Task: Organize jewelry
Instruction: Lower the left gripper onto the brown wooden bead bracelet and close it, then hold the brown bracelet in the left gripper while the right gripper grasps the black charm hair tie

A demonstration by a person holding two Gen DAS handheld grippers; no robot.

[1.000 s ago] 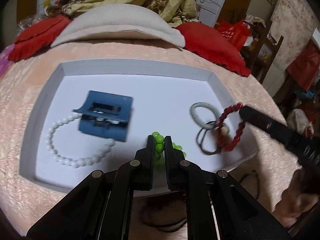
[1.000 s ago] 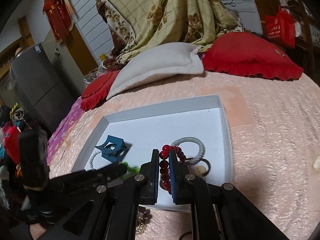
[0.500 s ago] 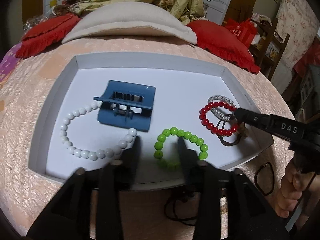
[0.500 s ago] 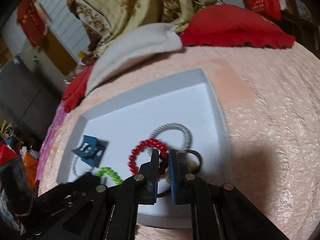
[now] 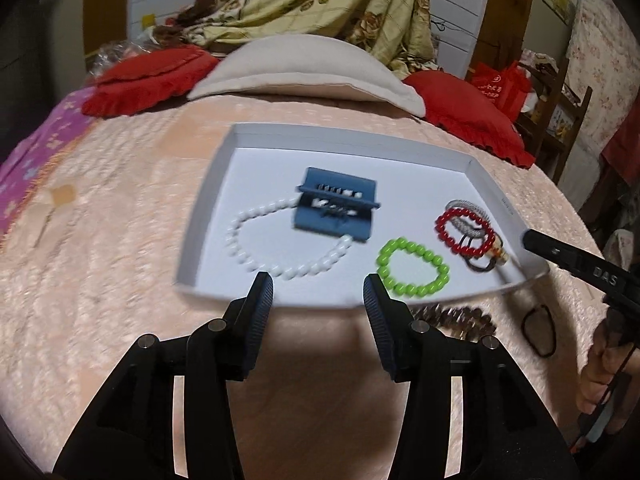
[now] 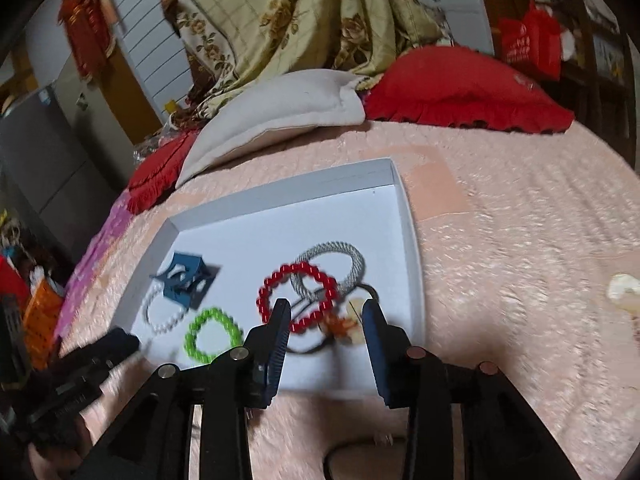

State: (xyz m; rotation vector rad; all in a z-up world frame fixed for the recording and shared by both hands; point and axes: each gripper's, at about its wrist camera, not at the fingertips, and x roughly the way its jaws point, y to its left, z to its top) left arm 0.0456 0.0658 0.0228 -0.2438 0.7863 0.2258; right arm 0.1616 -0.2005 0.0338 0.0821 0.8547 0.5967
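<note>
Left wrist view: pink bed [image 5: 120,240] carrying white tray [image 5: 348,136]; inside it white bead necklace [image 5: 260,248], blue clip [image 5: 336,210], green bracelet [image 5: 412,266], red bracelet [image 5: 452,232]; left tongs [image 5: 318,292] parted, empty, at tray's near rim; right tongs [image 6: 326,320] spreading, clear of red bracelet.

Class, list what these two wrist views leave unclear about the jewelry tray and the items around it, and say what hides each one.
- Brown bead string, left wrist view: partly hidden behind the left gripper; full length unknown.
- Blue hair clip: motion-blurred in both views; teeth unreadable.
- Orange and cream trinket, right wrist view: blurred, kind unclear.
- Black loop, right wrist view: cut off by the bottom edge.
- Right gripper: jaws opening; red bracelet contact unclear.
</note>
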